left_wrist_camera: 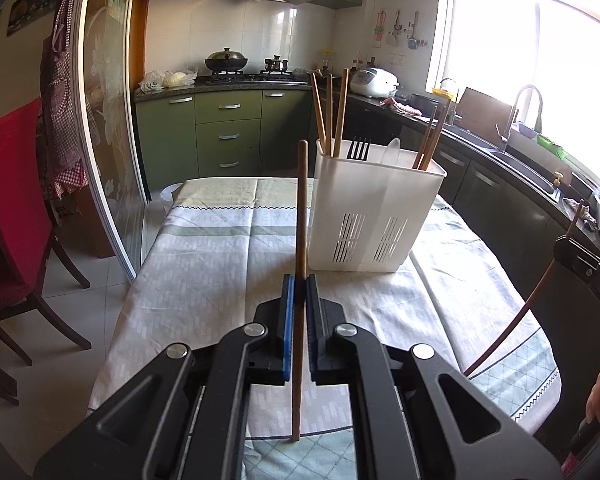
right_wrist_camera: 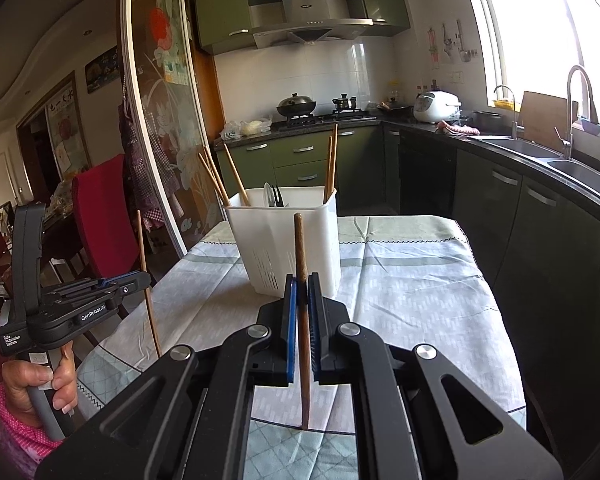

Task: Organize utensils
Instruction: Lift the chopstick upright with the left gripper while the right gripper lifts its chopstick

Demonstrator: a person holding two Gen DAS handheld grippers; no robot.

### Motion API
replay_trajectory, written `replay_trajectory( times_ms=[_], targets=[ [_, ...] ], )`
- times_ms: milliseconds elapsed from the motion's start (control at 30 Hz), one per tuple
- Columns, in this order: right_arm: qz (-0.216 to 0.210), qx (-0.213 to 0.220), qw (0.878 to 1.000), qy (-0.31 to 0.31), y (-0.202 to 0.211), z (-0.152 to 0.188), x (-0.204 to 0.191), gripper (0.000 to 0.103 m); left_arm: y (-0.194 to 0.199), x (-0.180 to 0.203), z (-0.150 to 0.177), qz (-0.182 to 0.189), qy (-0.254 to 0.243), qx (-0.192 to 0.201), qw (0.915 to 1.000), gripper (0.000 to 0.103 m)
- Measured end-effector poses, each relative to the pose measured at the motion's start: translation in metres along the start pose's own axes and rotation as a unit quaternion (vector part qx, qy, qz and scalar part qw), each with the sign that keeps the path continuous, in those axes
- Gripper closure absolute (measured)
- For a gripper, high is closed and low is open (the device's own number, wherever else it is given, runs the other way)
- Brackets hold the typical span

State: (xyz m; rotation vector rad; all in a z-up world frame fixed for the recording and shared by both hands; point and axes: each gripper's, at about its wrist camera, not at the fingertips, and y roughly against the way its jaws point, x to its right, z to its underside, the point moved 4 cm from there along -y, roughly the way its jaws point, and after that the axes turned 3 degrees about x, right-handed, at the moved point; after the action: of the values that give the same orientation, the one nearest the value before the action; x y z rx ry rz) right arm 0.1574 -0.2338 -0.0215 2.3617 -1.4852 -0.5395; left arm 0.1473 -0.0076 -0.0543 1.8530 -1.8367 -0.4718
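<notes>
A white slotted utensil holder [left_wrist_camera: 376, 208] [right_wrist_camera: 292, 240] stands on the table, holding several wooden chopsticks [left_wrist_camera: 329, 110], a black fork [left_wrist_camera: 358, 149] and a pale spoon [left_wrist_camera: 392, 151]. My left gripper [left_wrist_camera: 299, 284] is shut on a brown chopstick [left_wrist_camera: 301, 208], held upright just left of the holder and short of it. My right gripper [right_wrist_camera: 302, 284] is shut on another brown chopstick [right_wrist_camera: 300, 248], upright in front of the holder. The left gripper [right_wrist_camera: 138, 278] with its chopstick [right_wrist_camera: 146, 280] also shows at the left of the right wrist view, a hand [right_wrist_camera: 40, 380] on its handle.
The table carries a pale patterned cloth [left_wrist_camera: 228, 256]. A red chair [left_wrist_camera: 8, 208] stands to the left by a glass sliding door [left_wrist_camera: 104, 120]. Dark counters with a sink [right_wrist_camera: 560, 164] run along the right; green cabinets and a stove [left_wrist_camera: 244, 76] are behind.
</notes>
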Motion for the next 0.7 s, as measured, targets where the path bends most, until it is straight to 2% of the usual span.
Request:
replay_trajectory(
  times_ms=[700],
  targets=[
    [-0.016, -0.002, 1.000, -0.007, -0.0001, -0.0043, 0.0008, 0.097, 0.0049, 0.0070, -0.0083, 0.014, -0.010, 0.008, 0.9998, 0.097]
  ],
)
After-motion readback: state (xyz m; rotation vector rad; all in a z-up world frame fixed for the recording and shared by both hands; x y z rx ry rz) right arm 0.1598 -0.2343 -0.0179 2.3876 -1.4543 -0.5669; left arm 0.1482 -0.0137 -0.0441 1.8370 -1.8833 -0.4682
